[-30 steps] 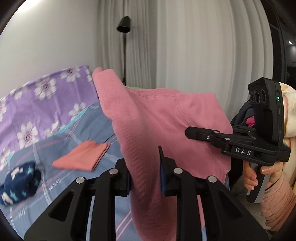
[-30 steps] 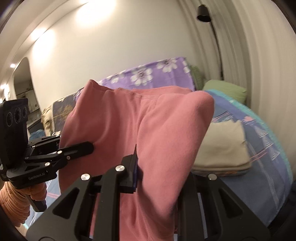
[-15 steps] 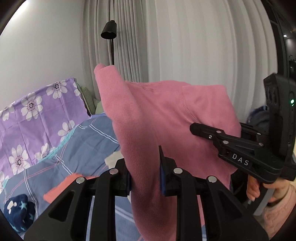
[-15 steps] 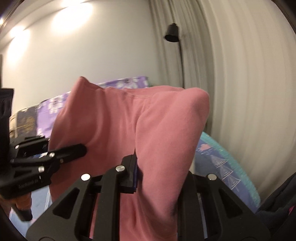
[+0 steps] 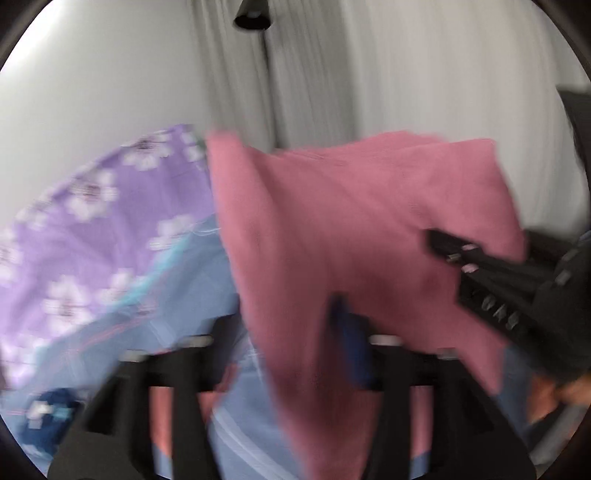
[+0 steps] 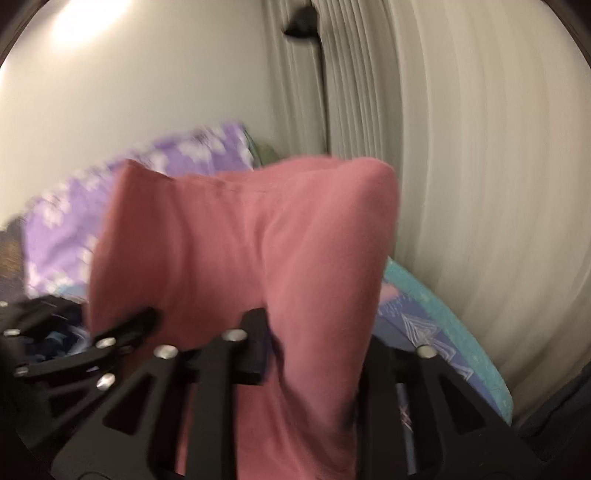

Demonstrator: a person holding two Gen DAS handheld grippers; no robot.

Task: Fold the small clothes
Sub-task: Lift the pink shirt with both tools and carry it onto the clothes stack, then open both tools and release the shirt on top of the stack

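A pink garment (image 5: 351, 229) hangs in the air above the bed, stretched between both grippers. My left gripper (image 5: 291, 332) is shut on its left edge; the cloth drapes down between the fingers. My right gripper (image 6: 314, 343) is shut on the other edge of the pink garment (image 6: 258, 251). The right gripper also shows at the right of the left wrist view (image 5: 517, 288), and the left gripper at the lower left of the right wrist view (image 6: 92, 343). Both views are motion-blurred.
A bed with a blue plaid cover (image 5: 147, 321) and a purple flowered sheet (image 5: 110, 221) lies below. A dark blue garment (image 5: 48, 417) lies at the lower left. A floor lamp (image 6: 306, 26) stands by pale curtains (image 6: 461, 166).
Both grippers have swung with the pink garment held between them. The views have tilted downward, and the bed fills more of the frame. Both grips are unchanged.
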